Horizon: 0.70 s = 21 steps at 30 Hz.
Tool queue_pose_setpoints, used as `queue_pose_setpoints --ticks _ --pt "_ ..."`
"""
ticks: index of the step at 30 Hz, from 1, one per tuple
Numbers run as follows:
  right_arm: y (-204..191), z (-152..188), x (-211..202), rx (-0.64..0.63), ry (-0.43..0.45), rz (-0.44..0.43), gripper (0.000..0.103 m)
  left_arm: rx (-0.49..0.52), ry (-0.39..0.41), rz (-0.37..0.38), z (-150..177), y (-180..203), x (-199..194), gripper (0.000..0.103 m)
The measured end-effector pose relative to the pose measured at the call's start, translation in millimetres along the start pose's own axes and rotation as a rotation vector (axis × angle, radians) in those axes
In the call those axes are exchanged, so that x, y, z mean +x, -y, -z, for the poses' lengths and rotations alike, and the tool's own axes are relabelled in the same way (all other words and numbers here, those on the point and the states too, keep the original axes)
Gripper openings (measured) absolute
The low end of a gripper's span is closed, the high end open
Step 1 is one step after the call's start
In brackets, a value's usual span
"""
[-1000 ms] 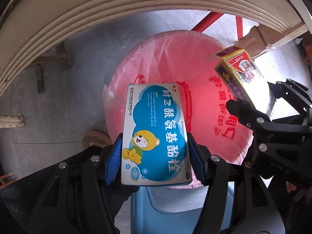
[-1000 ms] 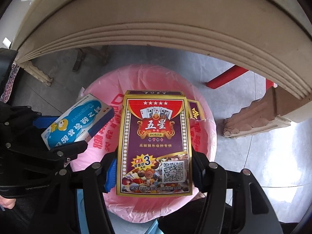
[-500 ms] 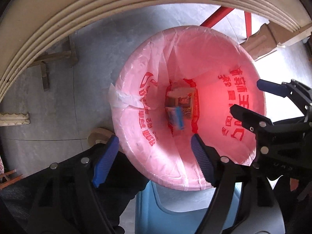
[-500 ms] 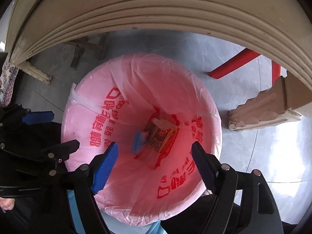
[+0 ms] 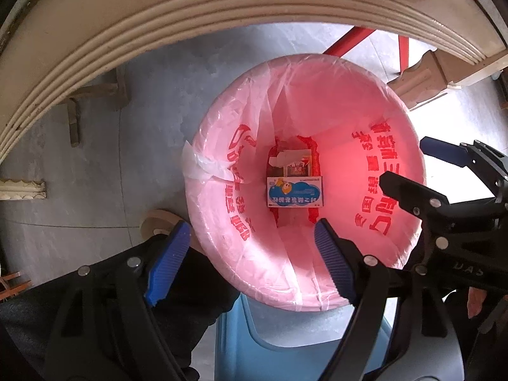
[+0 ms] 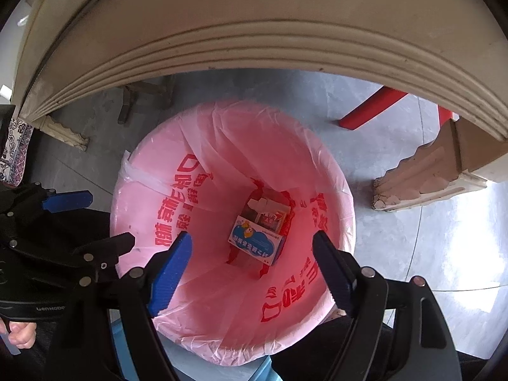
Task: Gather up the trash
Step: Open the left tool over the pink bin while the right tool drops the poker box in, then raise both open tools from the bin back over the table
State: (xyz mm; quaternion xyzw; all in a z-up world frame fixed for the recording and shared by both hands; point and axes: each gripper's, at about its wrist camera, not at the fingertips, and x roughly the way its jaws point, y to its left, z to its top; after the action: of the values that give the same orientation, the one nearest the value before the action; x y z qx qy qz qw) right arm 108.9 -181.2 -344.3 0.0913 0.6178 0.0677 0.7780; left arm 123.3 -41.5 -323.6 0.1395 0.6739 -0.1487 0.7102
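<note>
A bin lined with a pink bag (image 5: 390, 146) (image 6: 152, 203) stands on the grey floor below both grippers. At its bottom lies the blue-and-white medicine box (image 5: 295, 195) (image 6: 255, 243), partly over the playing-card box (image 5: 297, 166) (image 6: 270, 214). My left gripper (image 5: 250, 260) is open and empty above the bin's near rim; it also shows in the right wrist view (image 6: 89, 219) at left. My right gripper (image 6: 252, 268) is open and empty over the bin; it shows in the left wrist view (image 5: 403, 165) at right.
A cream table edge (image 5: 158, 22) (image 6: 254, 31) arches over the bin. A carved table foot (image 6: 422, 177) stands right of the bin, red chair legs (image 6: 371, 111) behind it. A blue plastic object (image 5: 285, 343) sits below the bin's near rim.
Both grippers opened and dropped their boxes into the bin. The medicine box has settled flat on top of the card box at the bottom.
</note>
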Motion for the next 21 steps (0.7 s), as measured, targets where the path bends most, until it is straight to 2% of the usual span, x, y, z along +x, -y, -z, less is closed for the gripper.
queue_pose_setpoints --ticks 7,12,15,18,21 --pt "-4 4 -25 0.011 0.062 0.007 0.076 -0.009 0.056 -0.013 4 -2 -21 0.079" --pt "-12 13 -71 0.008 0.162 0.02 0.076 -0.025 0.13 -0.031 14 -5 -52 0.079" --pt "-19 18 -119 0.013 0.273 0.001 0.076 -0.031 0.208 -0.022 24 -7 -88 0.079" --pt "-26 20 -172 0.015 0.402 -0.001 0.088 -0.019 0.311 -0.017 33 -10 -141 0.079" --pt "-32 23 -230 -0.001 0.555 0.017 0.09 -0.032 0.402 -0.019 37 -19 -189 0.081"
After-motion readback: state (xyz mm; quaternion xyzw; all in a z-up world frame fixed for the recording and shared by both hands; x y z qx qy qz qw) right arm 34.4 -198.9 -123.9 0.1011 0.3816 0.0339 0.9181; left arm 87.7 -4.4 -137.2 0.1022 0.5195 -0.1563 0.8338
